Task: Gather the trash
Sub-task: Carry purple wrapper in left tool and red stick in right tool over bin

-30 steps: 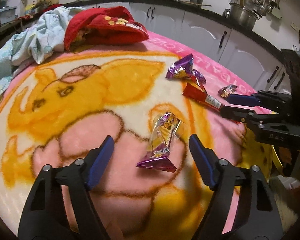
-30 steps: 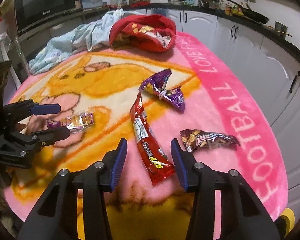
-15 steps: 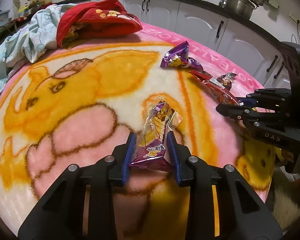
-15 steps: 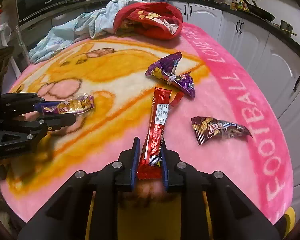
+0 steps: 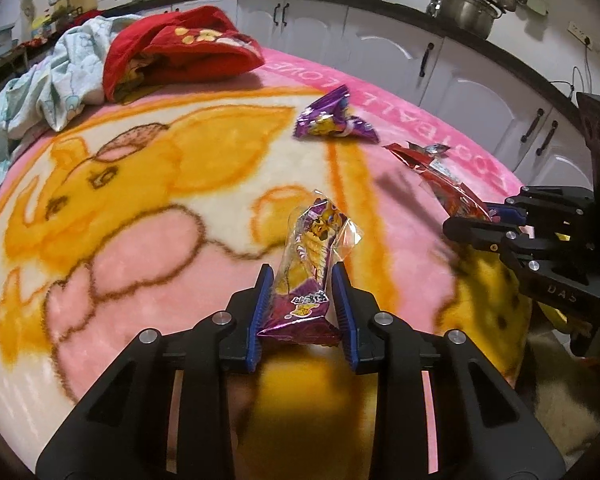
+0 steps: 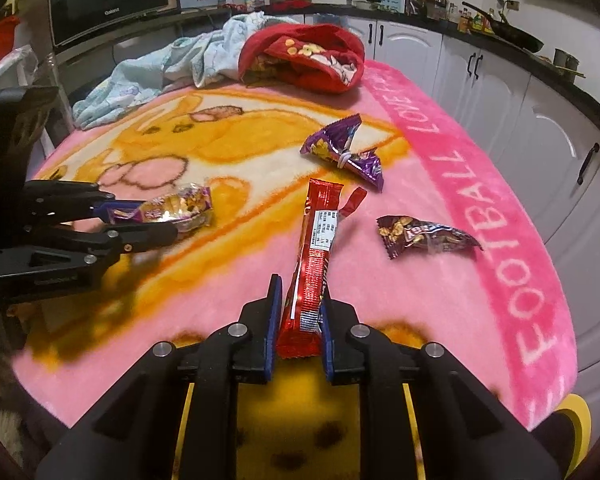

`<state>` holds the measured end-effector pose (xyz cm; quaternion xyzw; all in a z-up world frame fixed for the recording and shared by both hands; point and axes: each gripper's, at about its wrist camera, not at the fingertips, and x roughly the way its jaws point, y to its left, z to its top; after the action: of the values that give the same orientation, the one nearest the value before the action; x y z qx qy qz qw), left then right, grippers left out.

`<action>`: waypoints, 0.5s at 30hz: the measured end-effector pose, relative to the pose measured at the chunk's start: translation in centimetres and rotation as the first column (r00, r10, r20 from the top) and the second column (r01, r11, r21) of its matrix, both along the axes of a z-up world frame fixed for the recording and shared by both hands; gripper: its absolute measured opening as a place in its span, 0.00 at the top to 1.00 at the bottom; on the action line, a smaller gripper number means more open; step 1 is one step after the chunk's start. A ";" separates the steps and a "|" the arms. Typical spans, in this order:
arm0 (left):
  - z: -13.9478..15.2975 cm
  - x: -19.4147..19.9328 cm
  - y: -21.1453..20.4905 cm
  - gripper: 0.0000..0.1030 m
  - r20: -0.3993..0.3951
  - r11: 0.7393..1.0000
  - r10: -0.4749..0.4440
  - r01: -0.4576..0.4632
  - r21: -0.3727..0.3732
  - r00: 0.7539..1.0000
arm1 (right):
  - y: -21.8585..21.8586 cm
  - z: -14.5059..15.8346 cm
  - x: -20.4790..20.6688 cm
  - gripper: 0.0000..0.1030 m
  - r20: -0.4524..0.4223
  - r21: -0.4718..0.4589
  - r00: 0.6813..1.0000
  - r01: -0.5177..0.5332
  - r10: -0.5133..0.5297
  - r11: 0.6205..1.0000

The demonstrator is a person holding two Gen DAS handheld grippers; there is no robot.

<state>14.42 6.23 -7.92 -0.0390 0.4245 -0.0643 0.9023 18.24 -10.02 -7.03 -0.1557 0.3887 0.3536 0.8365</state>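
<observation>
**Both grippers clamped on wrappers, two pieces of trash left on the blanket**

Left wrist view: the left gripper is clenched on a purple-and-yellow snack wrapper, its blue pads pressing the lower end while the clear upper end stands free above the pink and orange blanket. Further off, a crumpled purple wrapper lies near the pink lettered border. At the right edge the right gripper shows side on, with a red wrapper running out from between its fingers. A red cloth and a pale blue cloth are heaped at the far end of the blanket, in front of white cabinets.

Right wrist view: the right gripper grips the near end of the long red wrapper, which juts forward and up, apparently clear of the blanket. The purple wrapper lies beyond its tip; a dark brown wrapper lies to the right, near the word FOOTBALL. On the left, the left gripper pinches its own wrapper just above the blanket.

The step in hand looks like the pick-up: each tool has one piece secured and seems to have it off the surface. No bin or bag appears in either view, so where the trash belongs cannot be told. The next move probably calls for carrying both pieces away without loosening the pinch, since thin foil can slip from a grip on one end. The purple and brown wrappers remain to be gathered.
</observation>
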 end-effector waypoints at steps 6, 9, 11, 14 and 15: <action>1.4 -0.3 -1.7 0.77 0.036 1.000 -0.021 0.022 -0.015 0.999 | -2.0 1.7 -0.9 0.84 0.027 0.031 0.999 0.020 -0.020 0.999; 2.2 -0.2 -2.5 0.77 0.062 0.999 -0.026 0.028 -0.027 0.998 | -3.2 2.6 -1.3 0.84 0.041 0.047 0.998 0.039 -0.041 0.998; 2.7 -0.2 -3.0 0.77 0.078 0.999 -0.026 0.029 -0.036 0.997 | -4.3 3.2 -1.7 0.84 0.051 0.059 0.997 0.056 -0.059 0.997; 3.7 -0.1 -4.1 0.77 0.112 0.998 -0.033 0.038 -0.042 0.993 | -5.8 3.9 -2.1 0.84 0.060 0.076 0.994 0.081 -0.086 0.994; 4.0 0.0 -4.5 0.77 0.120 0.998 -0.038 0.044 -0.049 0.992 | -6.5 4.2 -2.3 0.84 0.063 0.083 0.993 0.092 -0.097 0.992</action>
<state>14.41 1.70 -3.94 -0.0494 0.3687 -0.0960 0.9232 15.99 -16.52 -2.80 -0.1153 0.3528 0.3235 0.8704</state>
